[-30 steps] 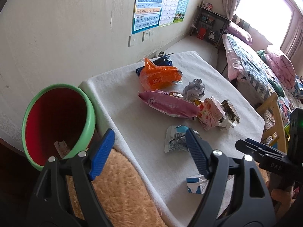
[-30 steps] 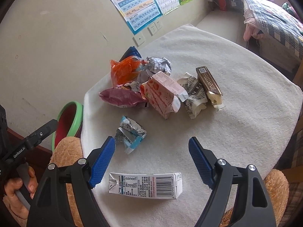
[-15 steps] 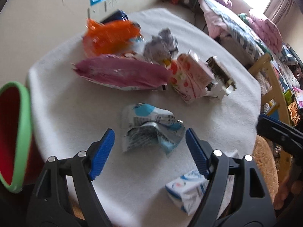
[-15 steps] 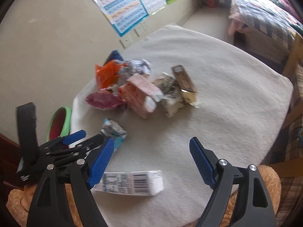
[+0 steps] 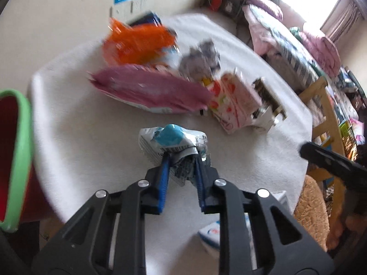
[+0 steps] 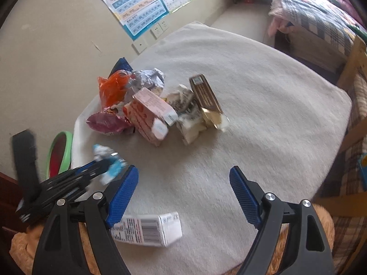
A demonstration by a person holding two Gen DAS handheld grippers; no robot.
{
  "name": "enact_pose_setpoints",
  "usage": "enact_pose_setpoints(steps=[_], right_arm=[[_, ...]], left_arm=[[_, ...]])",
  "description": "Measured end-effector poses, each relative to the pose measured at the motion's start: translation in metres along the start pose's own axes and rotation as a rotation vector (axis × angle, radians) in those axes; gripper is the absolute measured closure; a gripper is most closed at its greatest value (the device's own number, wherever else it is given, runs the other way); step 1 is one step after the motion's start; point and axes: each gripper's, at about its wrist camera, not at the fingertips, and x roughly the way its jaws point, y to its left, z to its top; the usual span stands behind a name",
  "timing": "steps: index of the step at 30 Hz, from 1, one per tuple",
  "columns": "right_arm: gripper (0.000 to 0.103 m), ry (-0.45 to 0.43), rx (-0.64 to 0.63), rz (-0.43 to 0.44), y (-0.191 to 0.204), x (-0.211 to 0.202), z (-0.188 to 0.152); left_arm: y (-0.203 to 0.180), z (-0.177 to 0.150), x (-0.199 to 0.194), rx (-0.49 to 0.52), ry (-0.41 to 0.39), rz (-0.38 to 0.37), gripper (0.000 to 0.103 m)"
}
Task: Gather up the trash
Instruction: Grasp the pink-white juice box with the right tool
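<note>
The left claw pinches a crumpled blue-and-silver wrapper on the white-covered table, apparently still touching it — near the green-rimmed bin. The right claw gapes wide, empty, above a white carton.

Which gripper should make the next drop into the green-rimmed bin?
Left. The left gripper is already shut on the crumpled blue-and-white wrapper, and the green-rimmed bin sits on its side of the table. The right gripper is open, holding nothing, above the white carton.
</note>
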Motion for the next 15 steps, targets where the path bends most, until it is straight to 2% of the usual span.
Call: enact_pose_setpoints(steps=[4,8,11,15], right_arm=[[0.024,-0.026,-0.079,-0.010,0.017,0.008,0.023],[0.024,-0.012,-0.198,-0.026,0.043,0.033,0.041],[0.025,0.017,-0.271,-0.048,0.062,0.057,0.050],[0.024,0.051,-0.307,-0.093,0.070,0.083,0.057]], left_arm=[[0.011,0.001,-0.033,-0.024,-0.089,0.022,0.082],[0.024,0.003,-0.057,-0.064,-0.146,0.024,0.082],[0.026,0.002,-0.069,-0.057,-0.167,0.028,0.082],[0.020,-0.001,-0.072,-0.042,-0.174,0.028,0.082]])
